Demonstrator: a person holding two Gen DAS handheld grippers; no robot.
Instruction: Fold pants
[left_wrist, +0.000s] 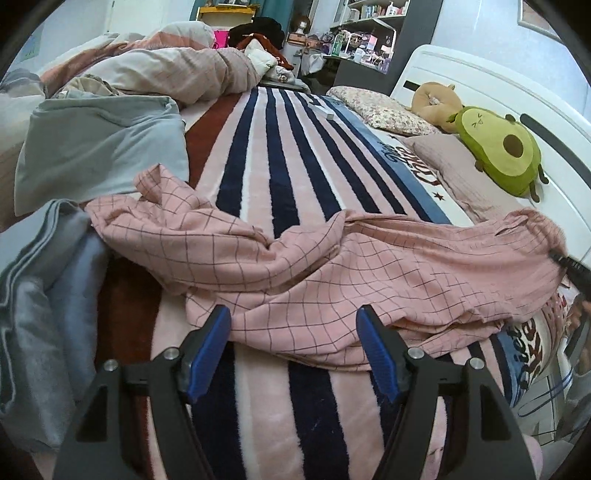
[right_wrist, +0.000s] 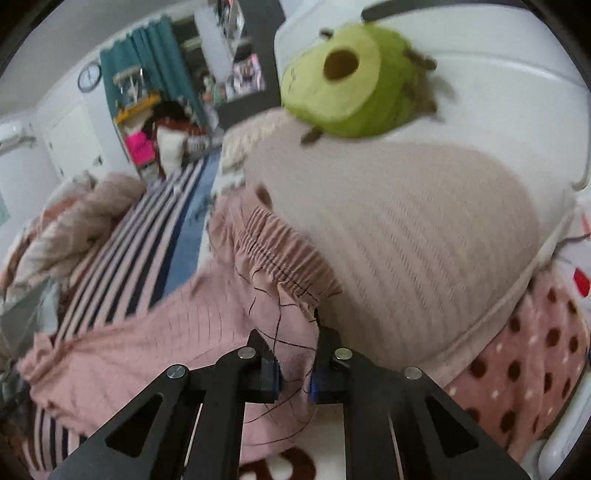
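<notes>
Hovering spread over bare striped blanket (left_wrist: 295, 166), left gripper (left_wrist: 293, 317) just short of the pink checked pants' (left_wrist: 295, 266) near hem. Pinching the pants (right_wrist: 155, 332) beside the gathered waistband (right_wrist: 280, 254), right gripper (right_wrist: 295, 358) pressed together. Lying crumpled across the bed, flanked by grey bedding (left_wrist: 96, 147) and a pillow (right_wrist: 406, 240). Sitting beyond, an avocado plush (left_wrist: 498, 151) against the white headboard (left_wrist: 517, 99).
</notes>
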